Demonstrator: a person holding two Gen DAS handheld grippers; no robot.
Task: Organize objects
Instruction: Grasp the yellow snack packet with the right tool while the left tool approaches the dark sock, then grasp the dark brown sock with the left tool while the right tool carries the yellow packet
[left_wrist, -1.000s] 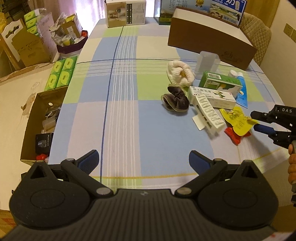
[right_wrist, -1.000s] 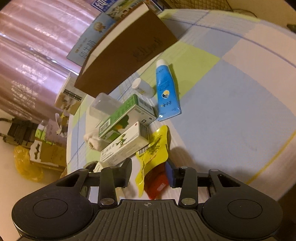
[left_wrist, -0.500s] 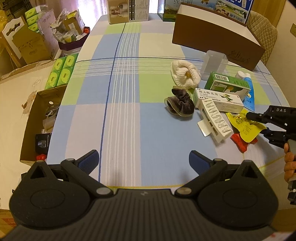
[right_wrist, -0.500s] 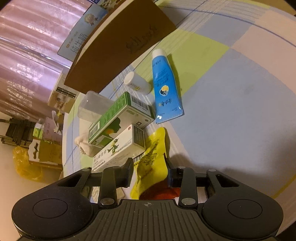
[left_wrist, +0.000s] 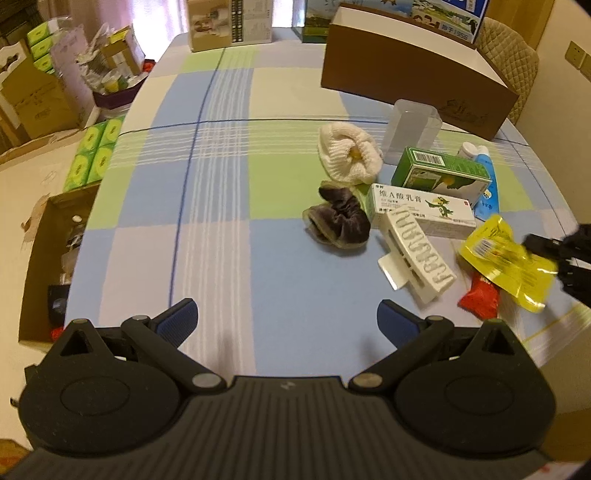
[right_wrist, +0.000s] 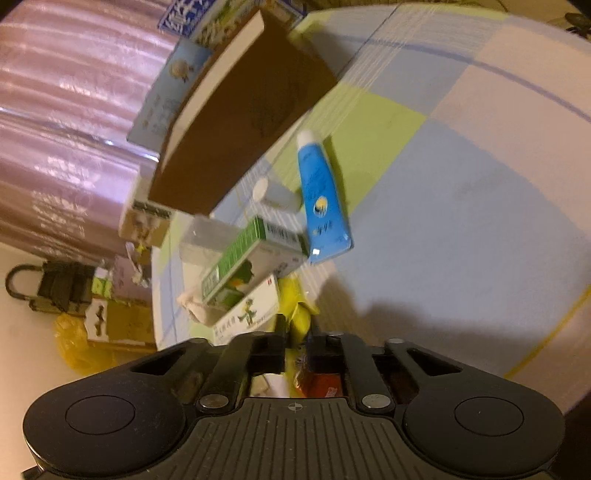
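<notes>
A yellow foil packet (left_wrist: 506, 254) lies at the right of the checked table, over a red packet (left_wrist: 480, 299). My right gripper (right_wrist: 297, 334) is shut on the yellow packet (right_wrist: 299, 314); it enters the left wrist view (left_wrist: 554, 254) from the right edge. My left gripper (left_wrist: 286, 319) is open and empty, above the table's near edge. Beside the packets lie a white hair clip (left_wrist: 417, 258), a white medicine box (left_wrist: 421, 208), a green box (left_wrist: 439, 171), a blue tube (right_wrist: 323, 206), a brown scrunchie (left_wrist: 338, 221) and a white knitted item (left_wrist: 349, 153).
A long brown box (left_wrist: 413, 77) stands at the back right, with a clear plastic cup (left_wrist: 410, 127) before it and a small white bottle (right_wrist: 277, 194) by the tube. Cartons (left_wrist: 229, 22) stand at the far edge. An open cardboard box (left_wrist: 40, 258) sits on the floor at left.
My right gripper's fingers have closed on the yellow packet, which has lifted slightly off the red one. The left gripper has moved slightly forward and stays open.
</notes>
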